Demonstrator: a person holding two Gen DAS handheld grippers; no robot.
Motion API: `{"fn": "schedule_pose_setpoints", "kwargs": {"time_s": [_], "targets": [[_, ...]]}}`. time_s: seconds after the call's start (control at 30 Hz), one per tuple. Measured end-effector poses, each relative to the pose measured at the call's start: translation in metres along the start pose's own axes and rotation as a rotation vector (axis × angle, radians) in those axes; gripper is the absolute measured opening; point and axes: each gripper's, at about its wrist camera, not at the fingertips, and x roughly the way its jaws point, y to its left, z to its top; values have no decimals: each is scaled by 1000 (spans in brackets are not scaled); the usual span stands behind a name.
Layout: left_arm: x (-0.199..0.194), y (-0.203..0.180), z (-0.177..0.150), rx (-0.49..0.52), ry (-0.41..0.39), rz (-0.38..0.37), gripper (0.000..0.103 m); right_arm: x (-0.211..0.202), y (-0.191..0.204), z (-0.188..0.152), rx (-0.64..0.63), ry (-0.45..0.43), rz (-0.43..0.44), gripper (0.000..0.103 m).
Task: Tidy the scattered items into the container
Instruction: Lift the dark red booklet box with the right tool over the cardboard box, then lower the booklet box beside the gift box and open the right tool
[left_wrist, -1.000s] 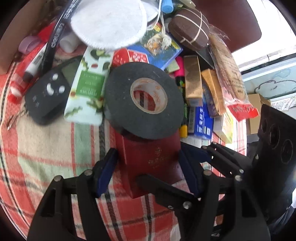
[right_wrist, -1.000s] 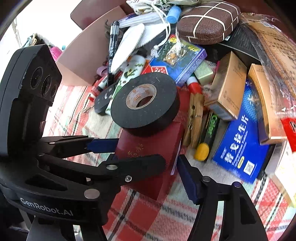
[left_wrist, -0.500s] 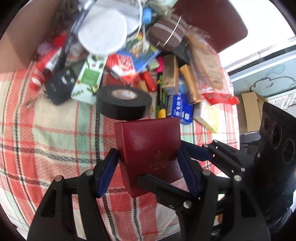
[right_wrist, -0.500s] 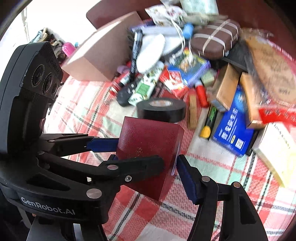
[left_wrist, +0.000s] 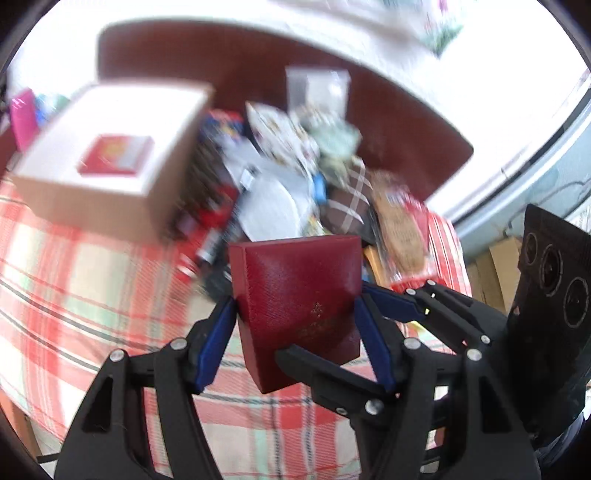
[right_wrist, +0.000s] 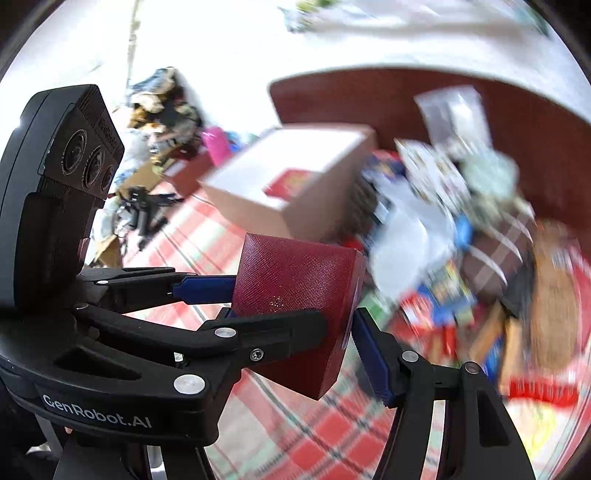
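Red box (left_wrist: 295, 295) is hanging clear above the plaid cloth (left_wrist: 74, 295), and I am gripping it with both tools at once: left gripper (left_wrist: 295, 332) is pressing its blue pads (left_wrist: 214, 343) on two opposite sides, right gripper (right_wrist: 291, 314) is clamping the same box across the other way. Beyond it, I am looking at the open carton (left_wrist: 110, 177), which is sitting on the cloth with one red packet (left_wrist: 114, 155) inside. Blurred clutter (left_wrist: 314, 184) is lying just beside the carton.
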Motion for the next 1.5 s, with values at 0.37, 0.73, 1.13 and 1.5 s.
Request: {"fn": "schedule_pose_setpoints", "kwargs": {"time_s": [0.37,0.73,1.13,1.5], "targets": [[-58,115,81,-37,-129,47,64,74,90,110,-106,-31,25,65],[-20,242,178,-23,-106,14,64,212,96,204,19,60,27,60],[52,313,186,-83,31,-17,60,325,68,202,141,250,3,60],[70,345,181,-129,51,6,59,366,63,201,195,320,23,60]]}}
